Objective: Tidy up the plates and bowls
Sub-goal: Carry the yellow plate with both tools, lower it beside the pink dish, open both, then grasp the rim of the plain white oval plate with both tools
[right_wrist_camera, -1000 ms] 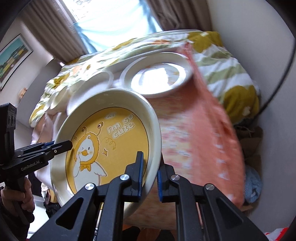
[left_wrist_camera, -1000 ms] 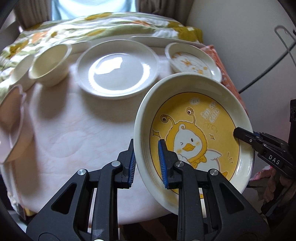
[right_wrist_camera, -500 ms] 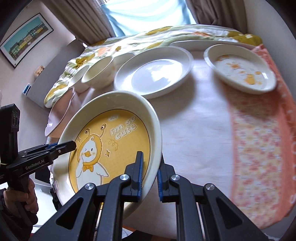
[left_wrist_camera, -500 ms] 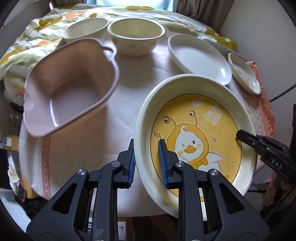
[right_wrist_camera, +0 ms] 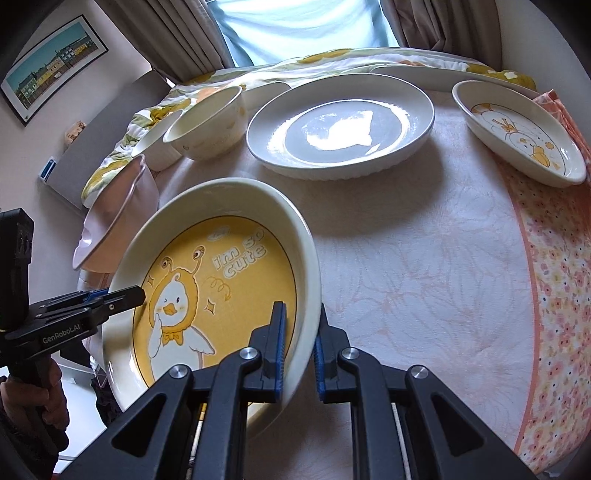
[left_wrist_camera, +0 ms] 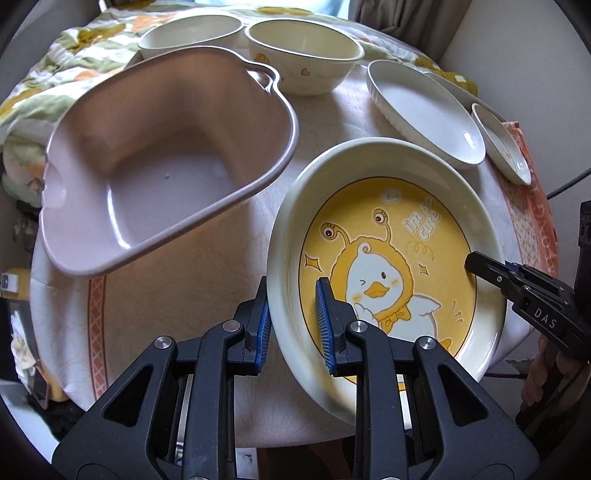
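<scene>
A cream oval plate with a yellow duck picture (left_wrist_camera: 406,240) (right_wrist_camera: 229,258) is held tilted over the near part of the round table (right_wrist_camera: 424,258). My left gripper (left_wrist_camera: 291,295) is shut on its left rim, one blue pad inside and one outside. My right gripper (right_wrist_camera: 299,314) is shut on the opposite rim. Each gripper also shows in the other's view: the right gripper (left_wrist_camera: 487,267) at the plate's right edge, the left gripper (right_wrist_camera: 125,295) at its left edge.
A pink plastic basin (left_wrist_camera: 166,166) (right_wrist_camera: 122,206) stands left of the plate. Behind are two cream bowls (left_wrist_camera: 303,55) (left_wrist_camera: 188,33), a plain white oval plate (left_wrist_camera: 424,114) (right_wrist_camera: 340,125) and a small duck plate (left_wrist_camera: 502,144) (right_wrist_camera: 517,133). A hand (right_wrist_camera: 33,398) grips the left handle.
Both grippers have carried the duck plate leftward and lower along the table. The pink basin has come into view beside it; the white plates have slid off to the right.
</scene>
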### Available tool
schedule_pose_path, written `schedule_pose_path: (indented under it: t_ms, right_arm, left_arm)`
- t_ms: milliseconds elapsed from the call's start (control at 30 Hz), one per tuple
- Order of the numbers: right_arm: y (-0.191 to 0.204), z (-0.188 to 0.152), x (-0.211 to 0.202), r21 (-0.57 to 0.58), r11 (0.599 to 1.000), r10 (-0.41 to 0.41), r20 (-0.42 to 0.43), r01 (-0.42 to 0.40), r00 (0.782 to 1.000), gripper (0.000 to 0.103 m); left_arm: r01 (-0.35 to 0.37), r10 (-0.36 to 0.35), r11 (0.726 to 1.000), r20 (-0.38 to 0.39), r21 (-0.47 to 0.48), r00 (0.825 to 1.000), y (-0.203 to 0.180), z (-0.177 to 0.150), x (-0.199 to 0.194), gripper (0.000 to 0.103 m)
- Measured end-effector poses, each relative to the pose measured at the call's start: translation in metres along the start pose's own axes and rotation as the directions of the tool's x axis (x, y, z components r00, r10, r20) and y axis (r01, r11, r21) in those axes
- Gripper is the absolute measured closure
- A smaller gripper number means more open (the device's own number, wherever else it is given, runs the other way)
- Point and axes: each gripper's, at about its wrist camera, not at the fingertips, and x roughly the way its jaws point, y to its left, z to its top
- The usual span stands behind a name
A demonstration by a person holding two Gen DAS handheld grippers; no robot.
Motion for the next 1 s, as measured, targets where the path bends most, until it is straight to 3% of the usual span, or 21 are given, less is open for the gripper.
schedule_pose_path:
  t_ms: [267, 433, 500, 567, 600, 633, 667, 700, 733, 767, 800, 1000]
  right_arm:
    - [0.001, 0.002, 0.001, 0.028, 0.999, -0.017, -0.025, 0.018, 1.0, 0.088]
    - [0.002, 0.002, 0.0, 0.024, 0.999, -0.045, -0.034, 0.046, 0.998, 0.088]
    - [0.0, 0.003, -0.004, 0.032, 0.998, -0.045, -0.033, 0.046, 0.998, 0.088]
    - [-0.001, 0.004, -0.007, 0.036, 0.998, -0.048, -0.034, 0.05, 0.998, 0.087]
    - [-0.001, 0.004, -0.009, 0.04, 0.997, -0.059, -0.031, 0.06, 0.998, 0.084]
    - [-0.002, 0.004, -0.011, 0.049, 0.997, -0.062, -0.026, 0.063, 0.998, 0.082]
    - [-0.003, 0.003, -0.012, 0.06, 0.997, -0.053, -0.021, 0.054, 0.998, 0.073]
    - [-0.004, 0.003, -0.013, 0.073, 0.996, -0.043, -0.015, 0.044, 0.999, 0.053]
    - [-0.006, 0.002, -0.014, 0.087, 0.996, -0.033, -0.005, 0.033, 0.999, 0.042]
    - [-0.007, 0.001, -0.015, 0.095, 0.995, -0.026, 0.0, 0.026, 1.0, 0.022]
    - [-0.008, 0.0, -0.016, 0.102, 0.995, -0.022, 0.004, 0.021, 1.0, 0.013]
    - [-0.003, 0.003, -0.048, 0.062, 0.996, -0.06, 0.065, 0.056, 0.996, 0.012]
  left_arm:
    - [-0.021, 0.021, 1.0, 0.014, 0.017, 1.0, -0.004, 0.0, -0.002, 0.083]
    - [-0.123, 0.121, 0.989, 0.031, 0.077, 0.992, -0.011, -0.002, -0.008, 0.082]
    - [-0.123, 0.121, 0.989, 0.03, 0.079, 0.992, -0.01, -0.003, -0.01, 0.081]
    - [-0.171, 0.168, 0.982, 0.033, 0.085, 0.985, -0.012, -0.005, -0.012, 0.068]
    - [-0.193, 0.191, 0.977, 0.038, 0.092, 0.981, -0.013, -0.006, -0.013, 0.046]
    - [-0.193, 0.189, 0.977, 0.049, 0.091, 0.981, -0.014, -0.006, -0.015, 0.016]
    - [-0.186, 0.18, 0.979, 0.068, 0.082, 0.981, -0.015, -0.007, -0.019, 0.005]
    - [-0.178, 0.171, 0.981, 0.089, 0.071, 0.981, -0.015, -0.008, -0.023, 0.0]
    - [-0.167, 0.16, 0.984, 0.097, 0.066, 0.982, -0.015, -0.008, -0.027, 0.0]
    - [-0.157, 0.15, 0.985, 0.094, 0.068, 0.984, -0.016, -0.008, -0.028, 0.0]
    - [-0.15, 0.143, 0.986, 0.089, 0.075, 0.986, -0.018, -0.008, -0.029, 0.0]
    - [-0.138, 0.126, 0.984, 0.114, 0.111, 0.986, -0.034, -0.007, -0.059, 0.0]
